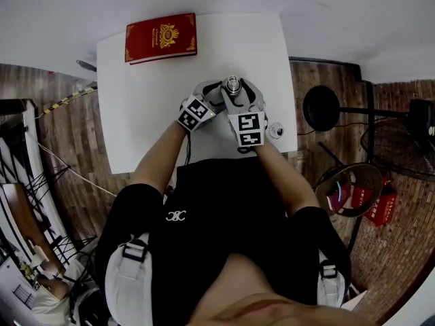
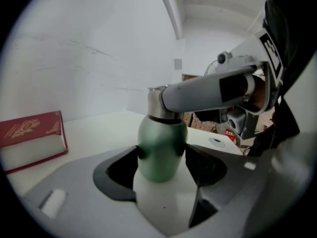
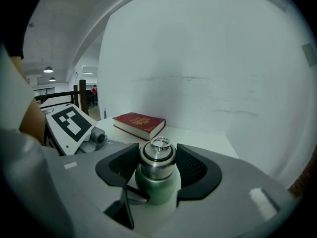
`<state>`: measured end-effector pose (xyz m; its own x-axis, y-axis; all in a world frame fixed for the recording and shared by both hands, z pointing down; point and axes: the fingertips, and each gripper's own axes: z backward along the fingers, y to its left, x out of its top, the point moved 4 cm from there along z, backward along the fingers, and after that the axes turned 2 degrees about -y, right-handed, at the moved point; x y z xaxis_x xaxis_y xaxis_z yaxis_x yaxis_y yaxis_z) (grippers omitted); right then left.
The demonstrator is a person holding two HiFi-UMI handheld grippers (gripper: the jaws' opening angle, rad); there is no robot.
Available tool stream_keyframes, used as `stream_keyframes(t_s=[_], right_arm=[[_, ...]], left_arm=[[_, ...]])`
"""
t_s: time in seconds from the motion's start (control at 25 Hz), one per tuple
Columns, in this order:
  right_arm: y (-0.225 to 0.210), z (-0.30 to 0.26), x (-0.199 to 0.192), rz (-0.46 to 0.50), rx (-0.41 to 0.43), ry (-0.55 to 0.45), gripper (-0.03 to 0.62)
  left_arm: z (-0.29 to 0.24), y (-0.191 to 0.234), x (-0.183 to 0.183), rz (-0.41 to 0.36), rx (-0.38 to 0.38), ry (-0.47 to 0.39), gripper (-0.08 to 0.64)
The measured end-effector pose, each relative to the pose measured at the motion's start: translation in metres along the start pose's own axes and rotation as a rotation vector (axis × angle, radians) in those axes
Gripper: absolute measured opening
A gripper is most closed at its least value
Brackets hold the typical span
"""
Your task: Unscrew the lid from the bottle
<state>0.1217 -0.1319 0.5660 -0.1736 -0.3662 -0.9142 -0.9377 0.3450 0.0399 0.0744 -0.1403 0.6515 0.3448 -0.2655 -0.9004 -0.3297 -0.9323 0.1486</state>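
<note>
A green bottle (image 2: 161, 148) with a steel lid (image 3: 157, 155) stands upright on the white table (image 1: 136, 114). It shows from above in the head view as the bottle (image 1: 233, 85), with both grippers meeting at it. My left gripper (image 2: 161, 160) is shut on the green body, one pad pressing each side. My right gripper (image 3: 157, 166) sits higher, its pads on either side of the lid and very close to it. I see no clear squeeze, so it reads as open. In the left gripper view one right finger (image 2: 208, 90) crosses in front of the lid.
A red book (image 1: 161, 38) lies at the table's far left corner, also seen as the book (image 3: 138, 124) behind the bottle. A small round disc (image 1: 275, 131) lies near the right edge. A black stand (image 1: 321, 109) and a red can (image 1: 380, 202) are on the floor at right.
</note>
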Motion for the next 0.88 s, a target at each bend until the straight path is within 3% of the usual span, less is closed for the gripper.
stream_keyframes(t_s=[0.16,0.32,0.44,0.68,0.88], right_arm=[[-0.004,0.004,-0.001,0.082,0.17,0.007,0.238],[-0.011,0.008,0.003,0.199,0.482,0.016,0.238],[-0.015,0.008,0.008,0.291,0.669,0.046,0.238],[-0.017,-0.003,0.011,0.415,0.924,0.085,0.238],[-0.016,-0.008,0.01,0.586,1.115,0.089,0.238]], left_arm=[[0.0,-0.003,0.0,-0.026,0.016,-0.002,0.351],[0.002,-0.01,0.004,-0.041,0.034,0.001,0.35],[0.001,-0.013,0.006,-0.039,0.046,-0.002,0.35],[-0.001,-0.009,0.004,-0.015,0.085,-0.008,0.348],[-0.002,-0.007,0.0,-0.016,0.109,-0.003,0.347]])
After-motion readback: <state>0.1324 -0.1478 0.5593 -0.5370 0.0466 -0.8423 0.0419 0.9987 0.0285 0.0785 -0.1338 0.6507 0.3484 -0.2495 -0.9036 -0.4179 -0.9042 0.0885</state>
